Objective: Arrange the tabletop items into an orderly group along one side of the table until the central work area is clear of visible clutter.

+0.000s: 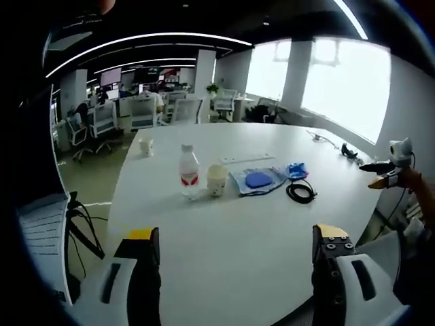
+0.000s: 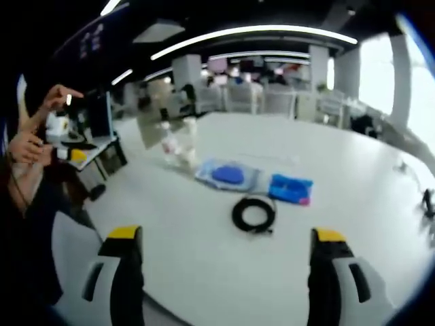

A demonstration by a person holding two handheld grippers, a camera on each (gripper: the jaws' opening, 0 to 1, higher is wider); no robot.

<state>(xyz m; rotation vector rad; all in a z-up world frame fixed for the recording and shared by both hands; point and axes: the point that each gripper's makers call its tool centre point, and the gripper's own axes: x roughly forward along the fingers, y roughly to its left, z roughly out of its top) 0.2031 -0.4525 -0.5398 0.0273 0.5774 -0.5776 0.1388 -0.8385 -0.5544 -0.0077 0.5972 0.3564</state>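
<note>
White round worktop, office chairs and desks beyond. Near its middle, in a loose row: clear water bottle with red label, upright; paper cup just beside it, contents not visible; clear pouch holding a blue disc; blue packet; coiled black cable. Second paper cup well apart, near far edge. Left tool: jaws wide apart, holding nothing. Right tool: same, above bare worktop before the cable.
</note>
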